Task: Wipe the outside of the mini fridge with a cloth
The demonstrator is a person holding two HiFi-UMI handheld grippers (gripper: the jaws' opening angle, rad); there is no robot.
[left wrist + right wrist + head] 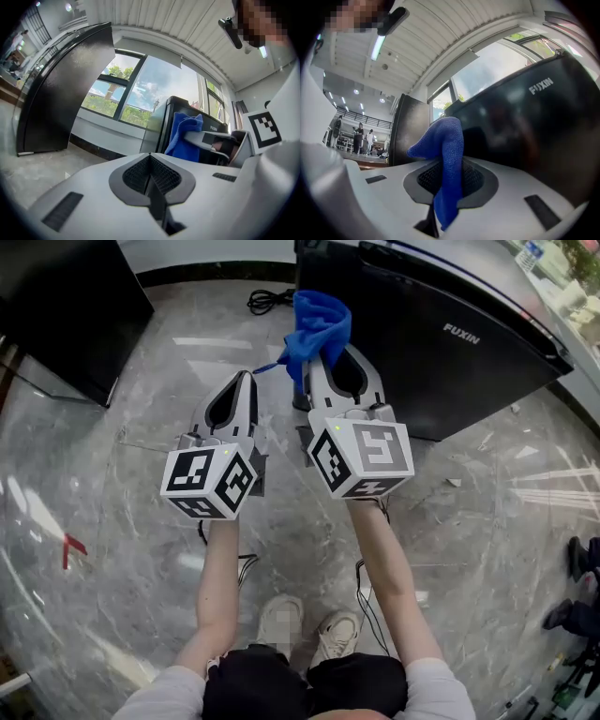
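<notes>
Two grippers hung side by side over the grey marble floor (122, 521). The right gripper (330, 367) had its jaws pinched narrowly on a blue microfibre cloth (319, 324), while the left gripper (246, 381) had its jaws pressed together with nothing between them. The cloth was bunched and creased. Its long axis ran along the right jaws and out past their tips toward the mini fridge (441, 362), and its free end flopped over to the left. The fridge was glossy black with white FUXIN lettering and stood on the floor just ahead. Whether the cloth touched its near corner could not be told.
</notes>
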